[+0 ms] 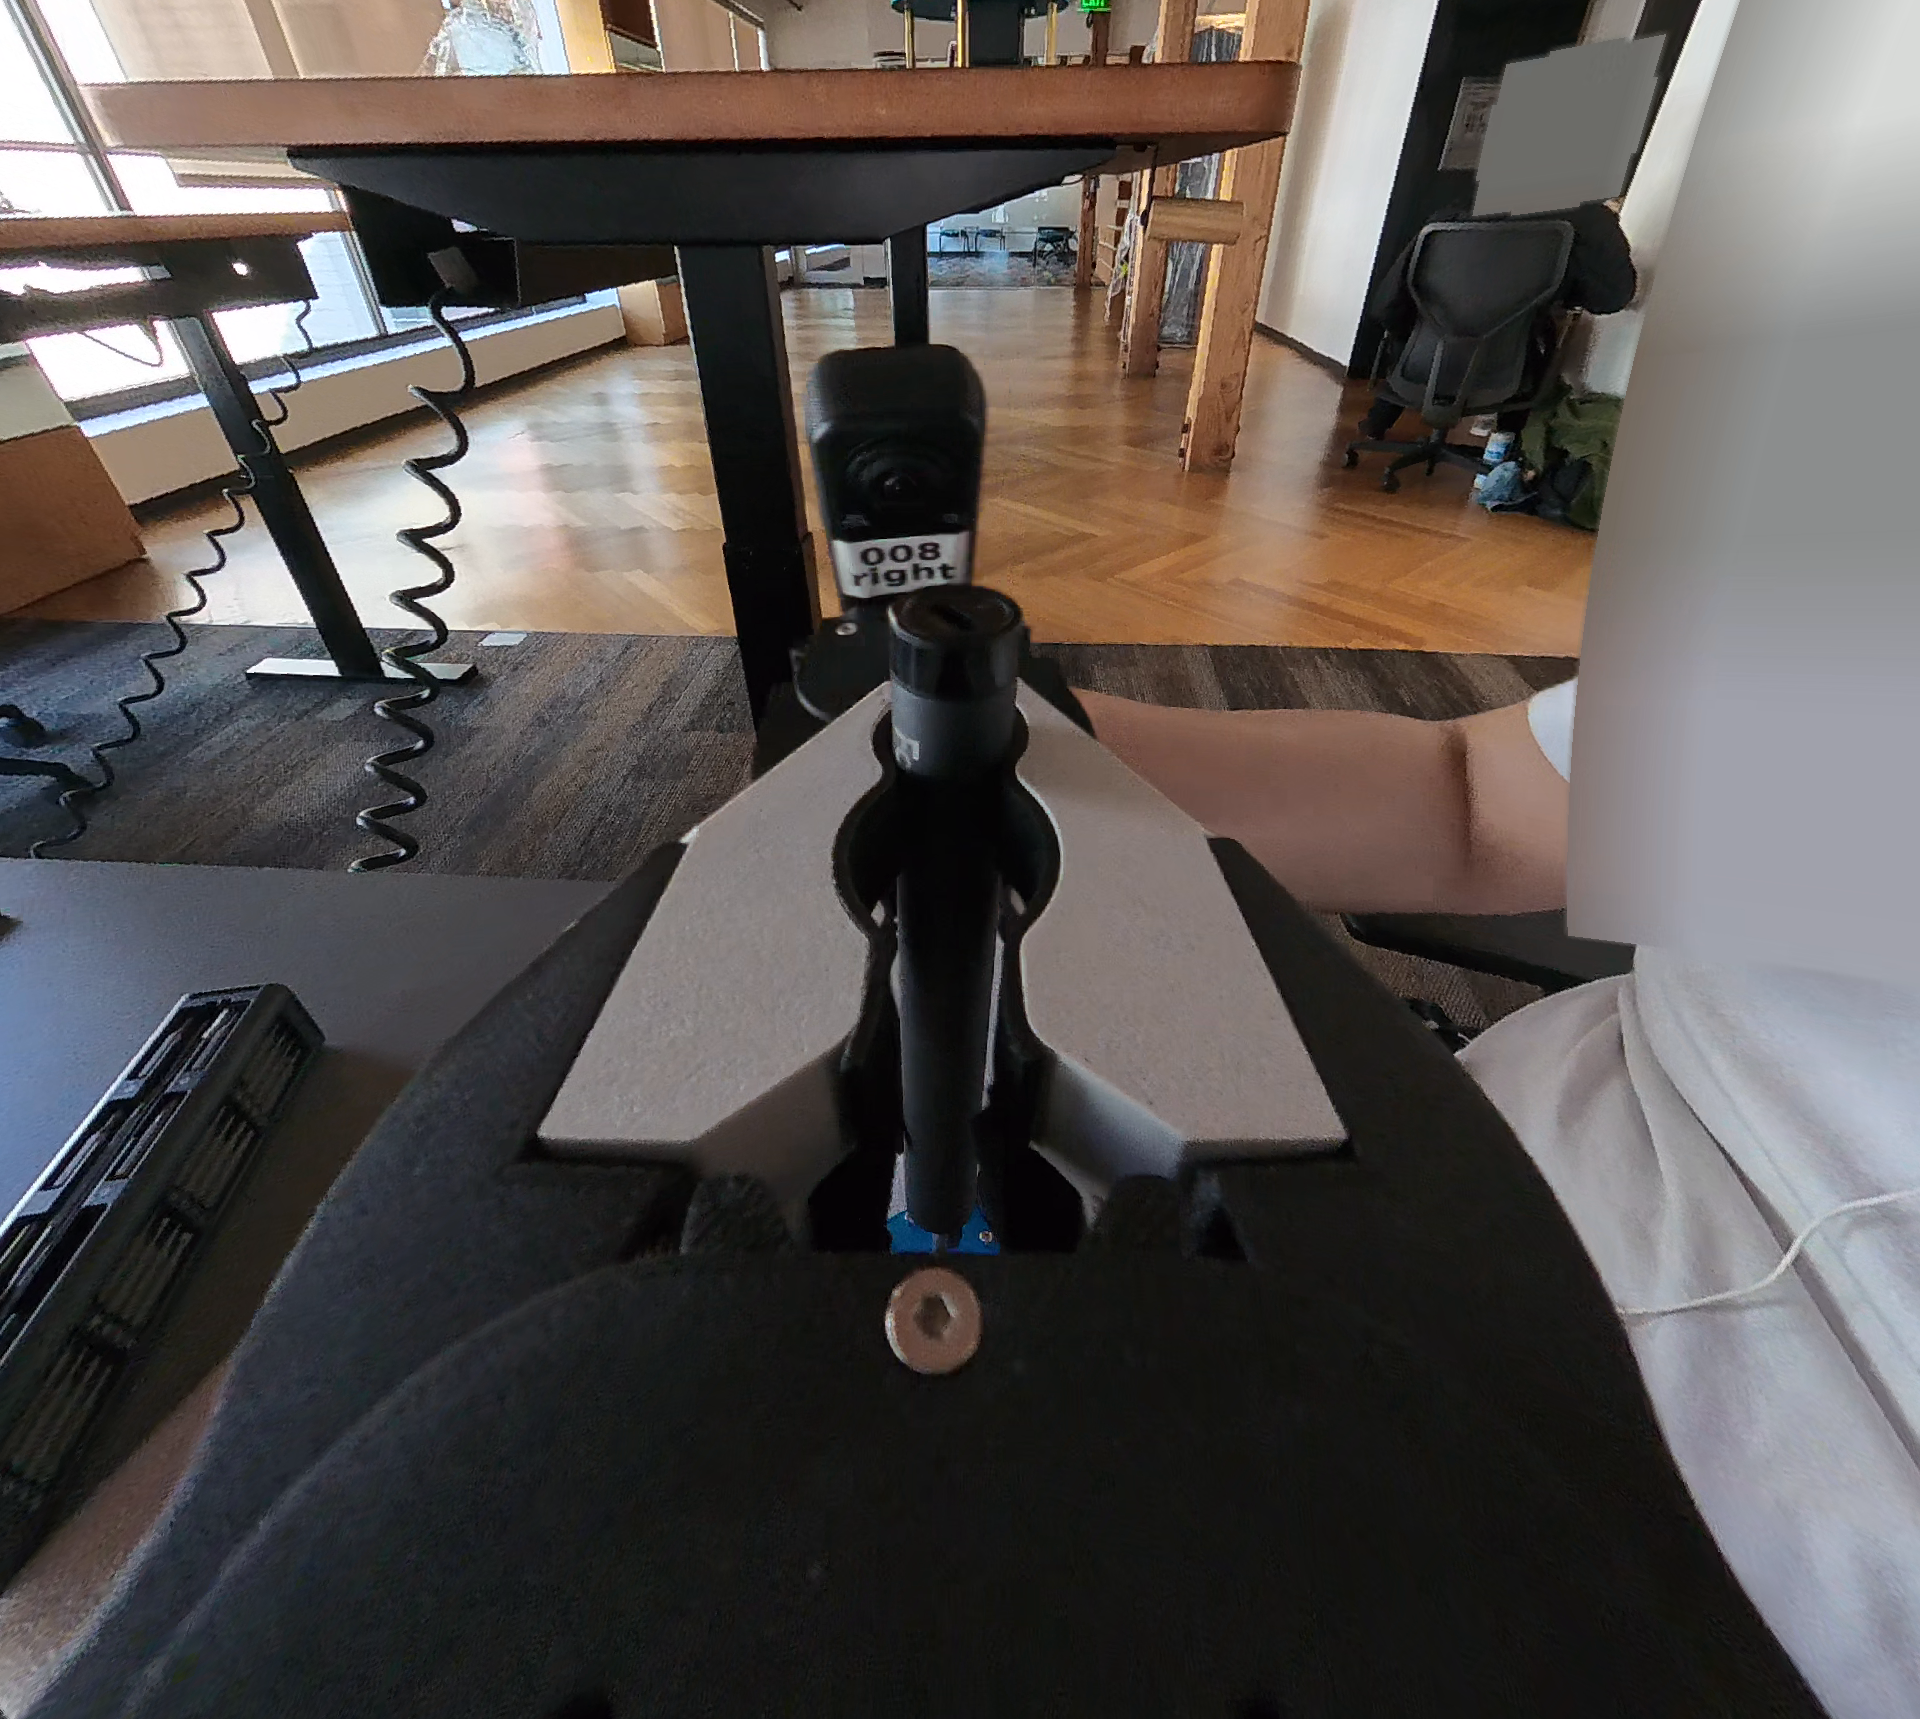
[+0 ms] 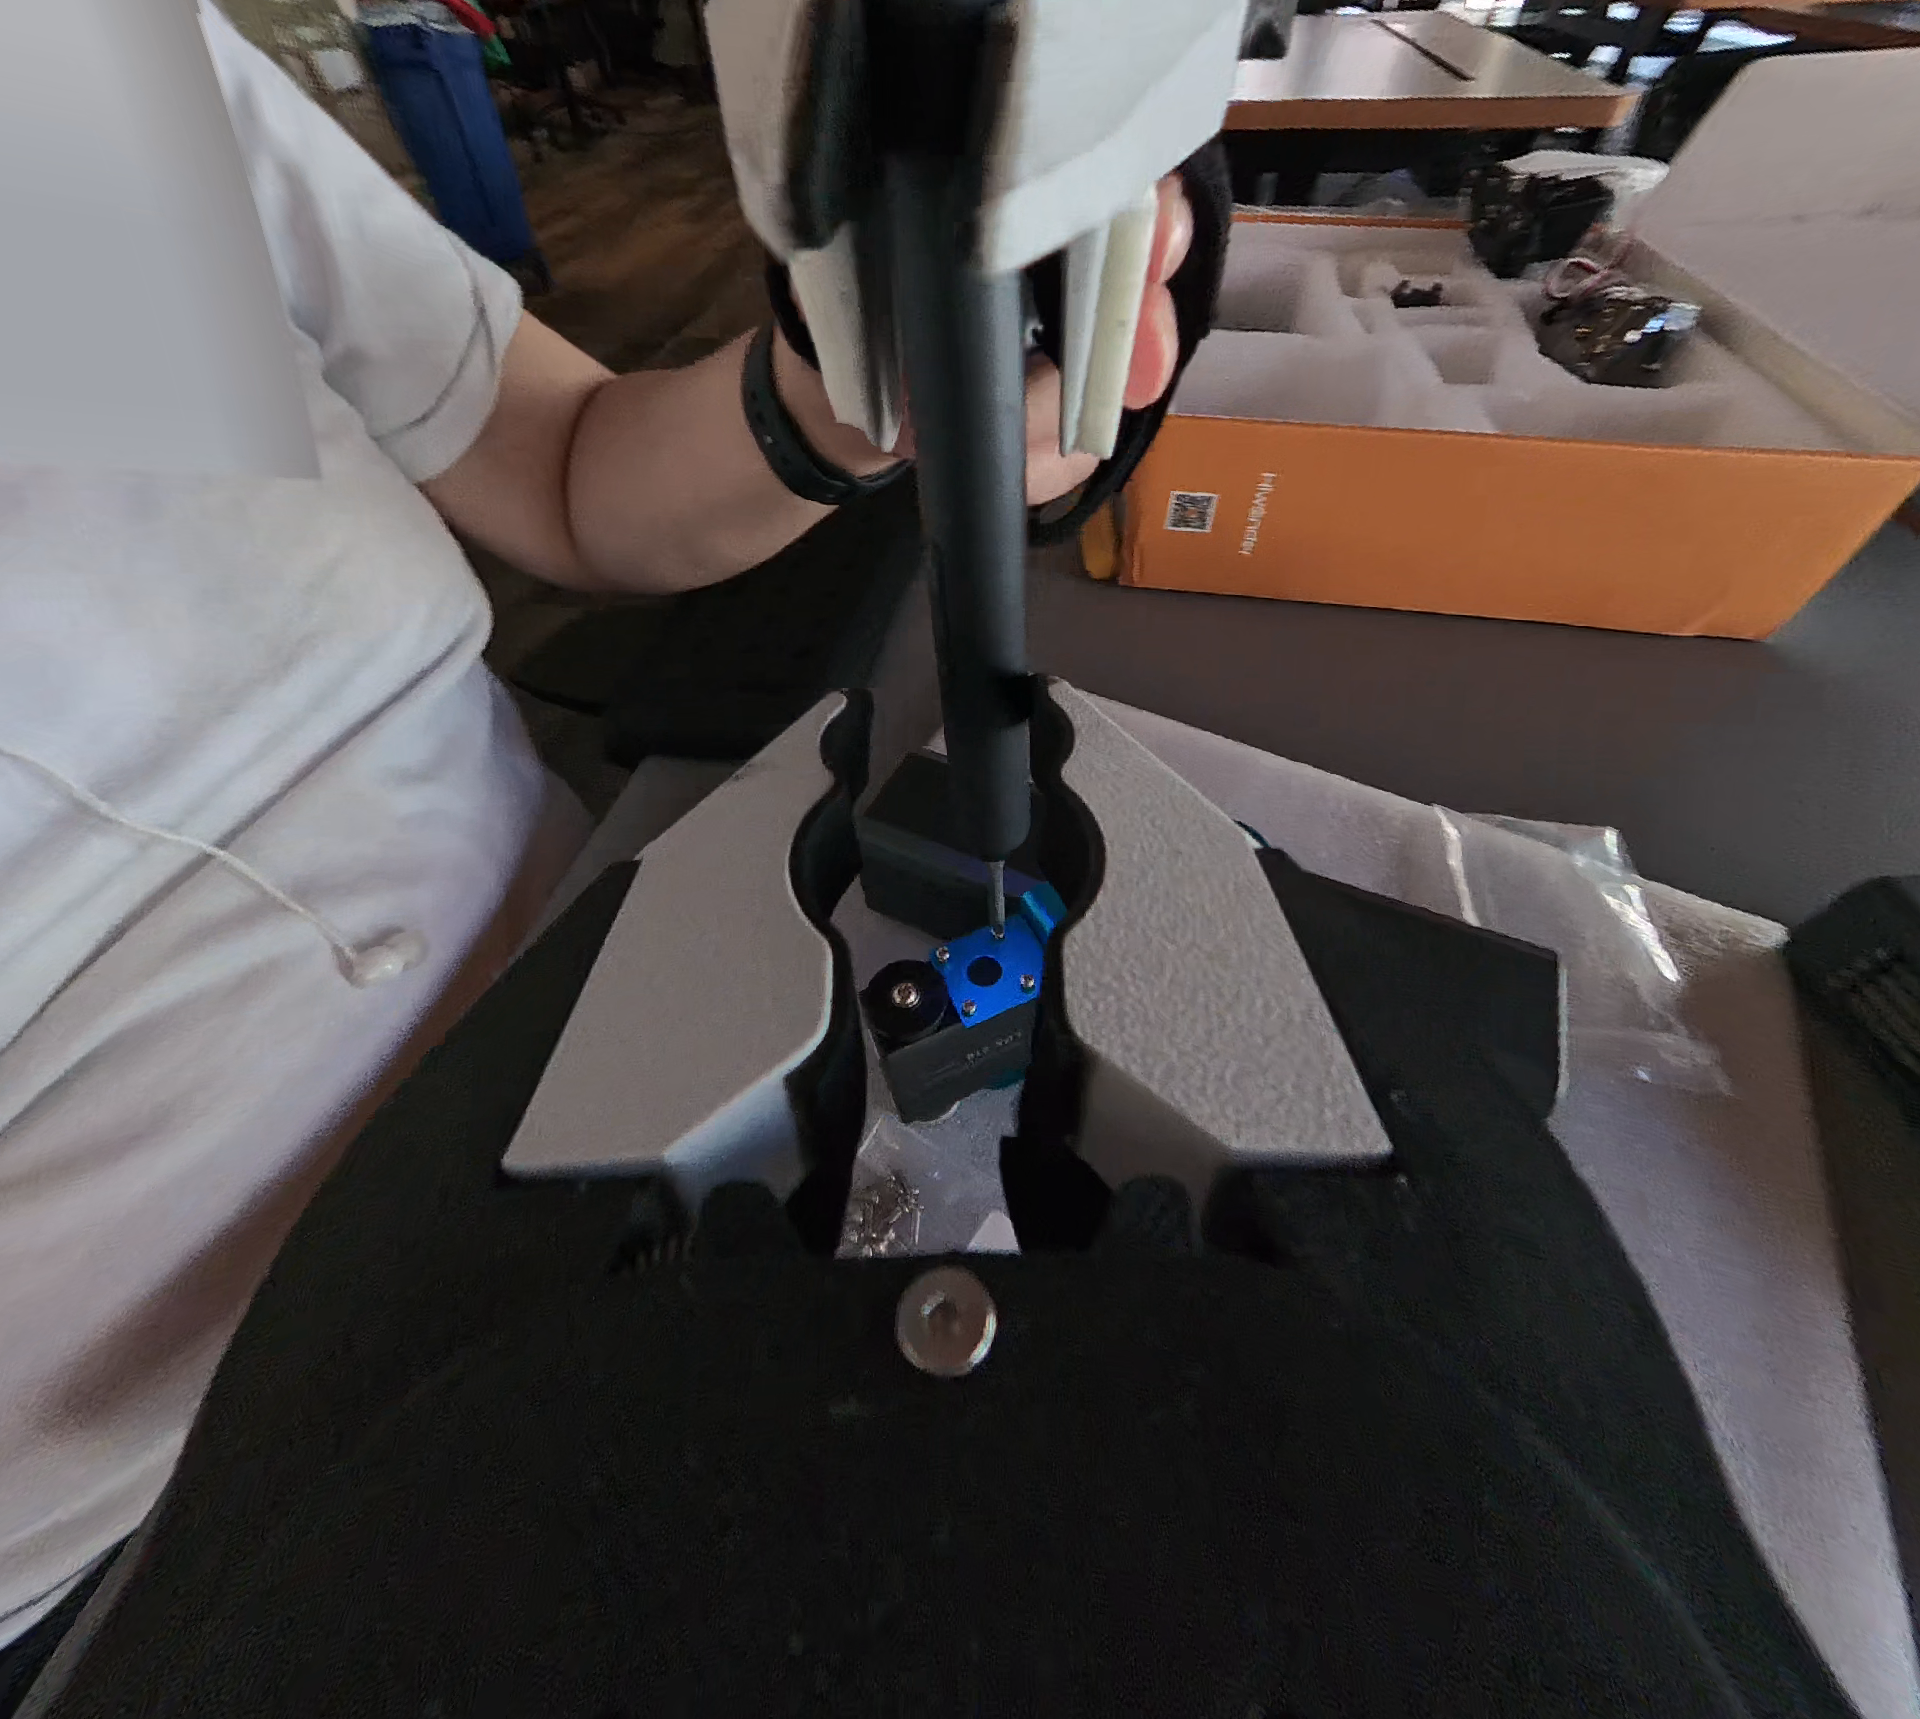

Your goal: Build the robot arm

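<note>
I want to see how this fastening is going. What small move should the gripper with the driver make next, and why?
Probably keep the screwdriver upright and press down slightly. Its bit tip rests on a corner screw of the blue plate, the left gripper is shut on the shaft, and the right gripper clamps the servo beneath it.

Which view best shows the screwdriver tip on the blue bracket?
The right wrist view: the screwdriver tip meets a corner screw of the blue bracket, seen between the right gripper fingers. The left wrist view shows only a blue sliver below the shaft.
</note>
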Demonstrator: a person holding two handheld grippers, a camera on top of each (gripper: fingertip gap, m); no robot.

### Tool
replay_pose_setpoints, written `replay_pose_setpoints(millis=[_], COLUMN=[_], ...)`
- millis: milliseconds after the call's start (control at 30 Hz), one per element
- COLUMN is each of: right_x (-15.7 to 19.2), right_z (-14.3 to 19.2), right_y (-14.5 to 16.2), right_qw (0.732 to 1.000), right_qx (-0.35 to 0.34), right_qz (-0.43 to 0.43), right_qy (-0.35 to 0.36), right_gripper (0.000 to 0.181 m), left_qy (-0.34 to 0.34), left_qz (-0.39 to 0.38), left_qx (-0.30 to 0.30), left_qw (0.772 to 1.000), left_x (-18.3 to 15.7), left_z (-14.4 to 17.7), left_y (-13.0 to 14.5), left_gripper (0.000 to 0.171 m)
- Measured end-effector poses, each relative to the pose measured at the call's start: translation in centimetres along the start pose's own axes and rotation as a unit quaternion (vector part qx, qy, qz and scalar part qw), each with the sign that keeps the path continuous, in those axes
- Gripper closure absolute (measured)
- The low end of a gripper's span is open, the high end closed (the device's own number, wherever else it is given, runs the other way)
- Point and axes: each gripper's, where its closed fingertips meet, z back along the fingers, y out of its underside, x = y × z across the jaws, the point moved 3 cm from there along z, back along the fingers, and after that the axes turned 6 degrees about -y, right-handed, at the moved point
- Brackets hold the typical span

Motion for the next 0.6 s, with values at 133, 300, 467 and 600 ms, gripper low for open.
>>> replay_pose_setpoints(millis=[133,300,467,600], right_x=[-0.3,-1.4,-1.5,-1.5], right_z=[0.4,0.5,0.4,0.4], right_y=[-0.1,-0.2,-0.2,-0.3], right_qw=[0.993,0.975,0.970,0.963], right_qx=[-0.039,-0.085,-0.106,-0.117], right_qz=[-0.039,-0.089,-0.090,-0.103], right_qy=[-0.101,-0.183,-0.201,-0.220], right_gripper=[0.152,0.164,0.164,0.164], left_qy=[0.009,0.021,0.033,0.036], left_qz=[-0.010,-0.001,0.006,0.003], left_qx=[0.008,0.010,0.011,0.013], left_qw=[1.000,1.000,0.999,0.999], left_x=[-0.3,-0.2,-0.2,-0.2], left_z=[-0.1,-0.2,-0.2,-0.4], left_y=[0.1,0.1,0.1,0.1], left_gripper=[0.161,0.161,0.161,0.161])
